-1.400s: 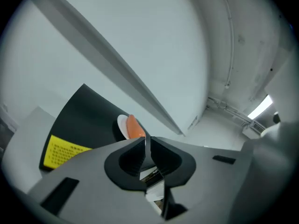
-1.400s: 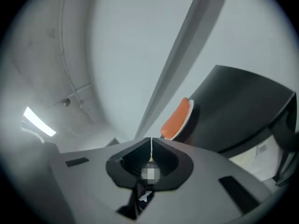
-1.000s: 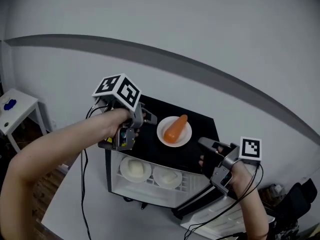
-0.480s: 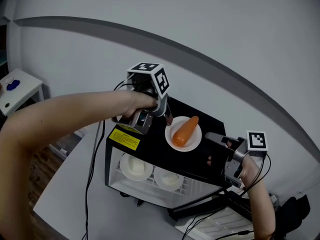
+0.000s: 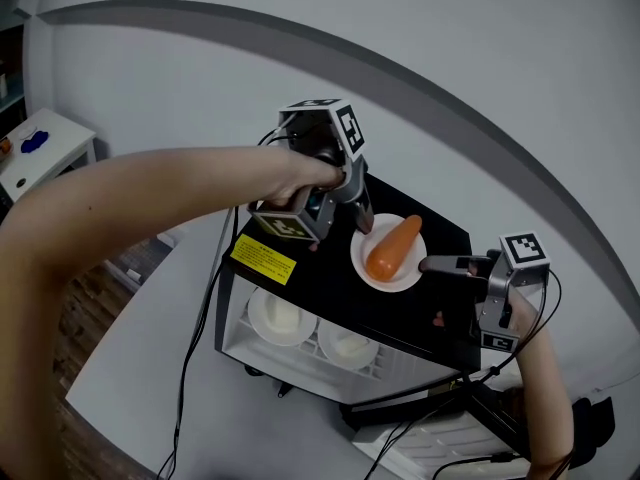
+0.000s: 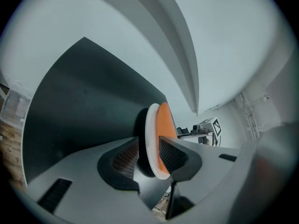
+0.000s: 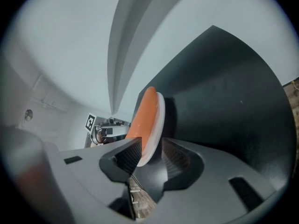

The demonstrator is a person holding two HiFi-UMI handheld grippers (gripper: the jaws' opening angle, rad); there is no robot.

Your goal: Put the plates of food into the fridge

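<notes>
Head view: plate [image 5: 396,286] holds carrot [image 5: 393,249]; fridge [image 5: 325,298] holds two plates [image 5: 256,320] [image 5: 325,346].

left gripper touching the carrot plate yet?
Cannot tell. In the left gripper view, the left gripper has just opened its jaws and they straddle the plate rim. There's a dark gap at one pad, but the other overlaps the rim, so contact is unclear.

Grey band [image 5: 130,8] crosses pale wall [image 5: 500,38]; white side table [image 5: 60,154] left.
</notes>
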